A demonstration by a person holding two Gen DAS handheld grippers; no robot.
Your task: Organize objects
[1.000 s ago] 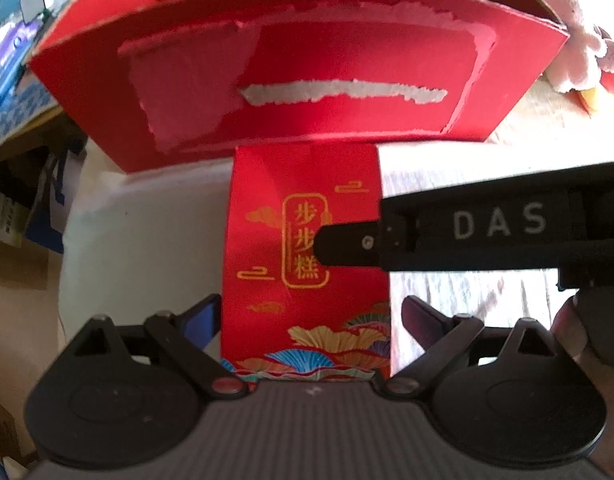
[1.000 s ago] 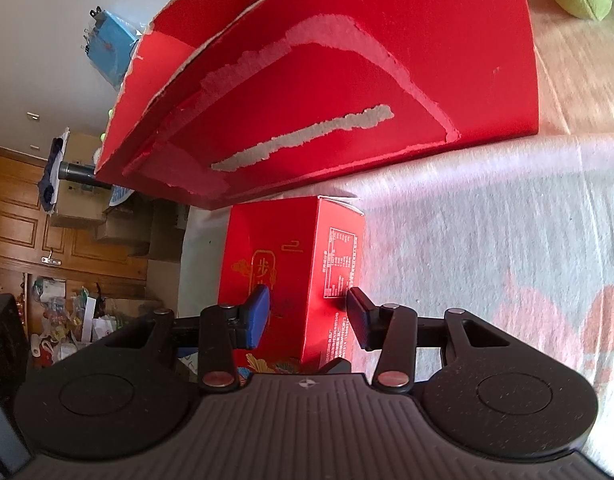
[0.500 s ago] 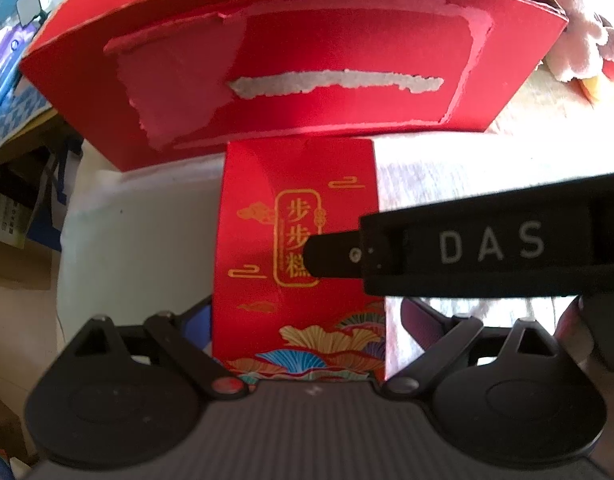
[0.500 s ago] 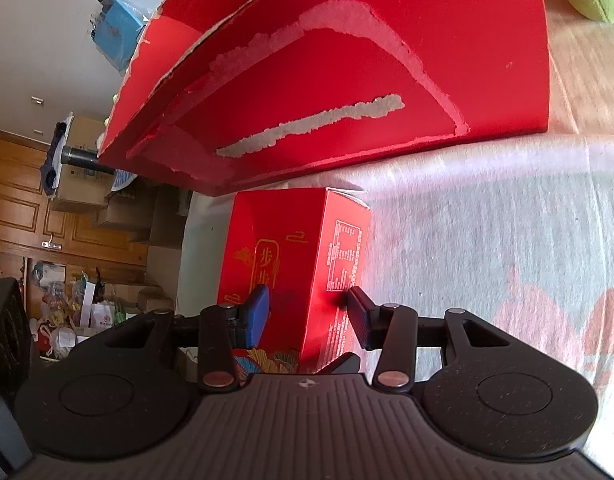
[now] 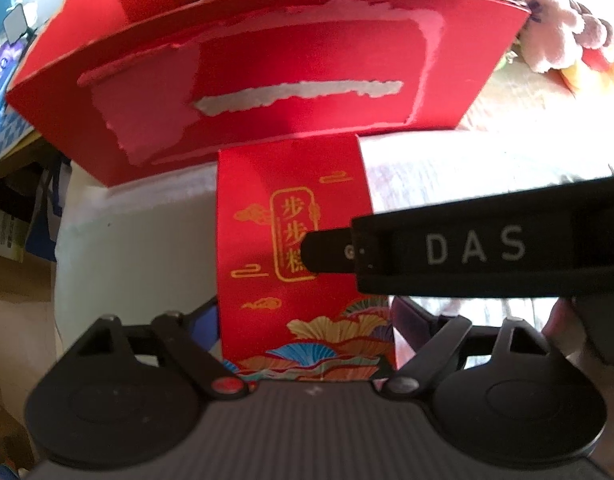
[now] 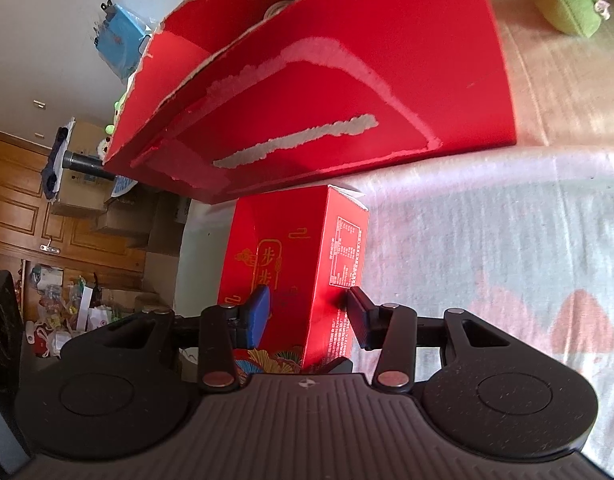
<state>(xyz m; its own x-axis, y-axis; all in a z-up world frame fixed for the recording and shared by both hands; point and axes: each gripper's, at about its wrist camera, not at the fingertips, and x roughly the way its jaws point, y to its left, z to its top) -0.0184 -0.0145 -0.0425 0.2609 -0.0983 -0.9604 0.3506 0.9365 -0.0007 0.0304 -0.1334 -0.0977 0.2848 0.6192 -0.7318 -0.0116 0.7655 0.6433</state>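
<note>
Left wrist view shows the small box (image 5: 295, 248) looking a bit bigger and closer than a moment ago, so it seems to be going up toward the big box (image 5: 267, 80), which is open on top. Both grippers grasp it: the left gripper (image 5: 305, 316) squeezes its two sides, and the right gripper (image 6: 307, 312) squeezes its front and back. It is still low, so it must rise more to go in
</note>
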